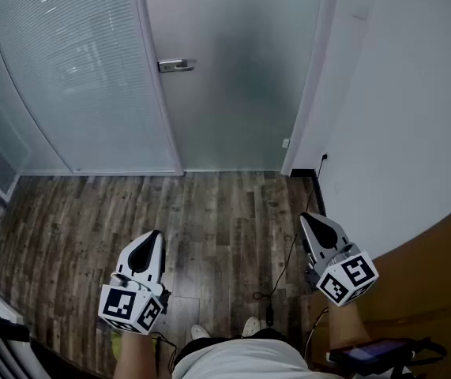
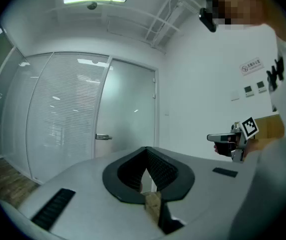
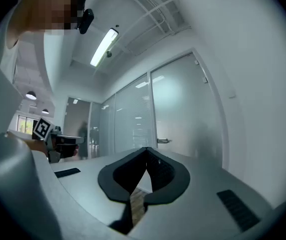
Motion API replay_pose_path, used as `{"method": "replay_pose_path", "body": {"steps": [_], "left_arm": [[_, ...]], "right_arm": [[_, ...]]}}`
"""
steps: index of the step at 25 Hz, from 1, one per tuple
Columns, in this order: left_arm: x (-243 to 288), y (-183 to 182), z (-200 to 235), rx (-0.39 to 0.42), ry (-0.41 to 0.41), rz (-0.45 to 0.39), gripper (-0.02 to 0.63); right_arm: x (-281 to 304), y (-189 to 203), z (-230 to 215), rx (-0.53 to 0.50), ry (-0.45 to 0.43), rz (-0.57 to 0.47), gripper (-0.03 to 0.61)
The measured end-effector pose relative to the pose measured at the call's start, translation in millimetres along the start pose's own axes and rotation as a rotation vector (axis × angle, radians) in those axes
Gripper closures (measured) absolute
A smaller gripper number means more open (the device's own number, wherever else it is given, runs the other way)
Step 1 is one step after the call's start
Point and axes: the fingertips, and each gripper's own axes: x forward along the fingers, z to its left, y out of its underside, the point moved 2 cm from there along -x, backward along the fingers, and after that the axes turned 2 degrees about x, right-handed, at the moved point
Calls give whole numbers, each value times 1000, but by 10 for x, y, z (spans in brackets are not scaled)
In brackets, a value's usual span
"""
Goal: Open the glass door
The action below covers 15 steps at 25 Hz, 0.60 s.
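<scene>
Standing closed at the far end of the room, the frosted glass door [image 1: 237, 77] fills the top middle of the head view, with its metal handle [image 1: 175, 65] at its left edge. A curved glass wall [image 1: 75, 77] with blinds adjoins it on the left, and a white wall [image 1: 399, 117] runs along its right. Dark wood floor [image 1: 114, 212] lies between the door and the person. On it, a black cable [image 1: 291, 251] trails from what looks like a socket [image 1: 324, 158] at the foot of the white wall toward the person's shoes [image 1: 201, 332]. A brown board [image 1: 438, 259] leans at the lower right. The left gripper [image 1: 155, 235] and right gripper [image 1: 304, 218] are held level, well short of the door, each with its jaws closed tip to tip on nothing.
</scene>
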Motion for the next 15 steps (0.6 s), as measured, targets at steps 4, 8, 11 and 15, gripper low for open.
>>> {"method": "replay_pose_path", "body": {"steps": [4, 8, 11, 15], "left_arm": [[108, 23, -186, -5, 0, 1, 614], [168, 83, -409, 12, -1, 9, 613], [216, 121, -473, 16, -10, 19, 614], [328, 130, -421, 7, -28, 17, 613]], "right_arm": [[-43, -27, -136, -9, -23, -20, 577], [-65, -8, -297, 1, -40, -30, 577], [-64, 33, -390, 17, -51, -26, 577], [38, 37, -491, 26, -58, -22, 577]]}}
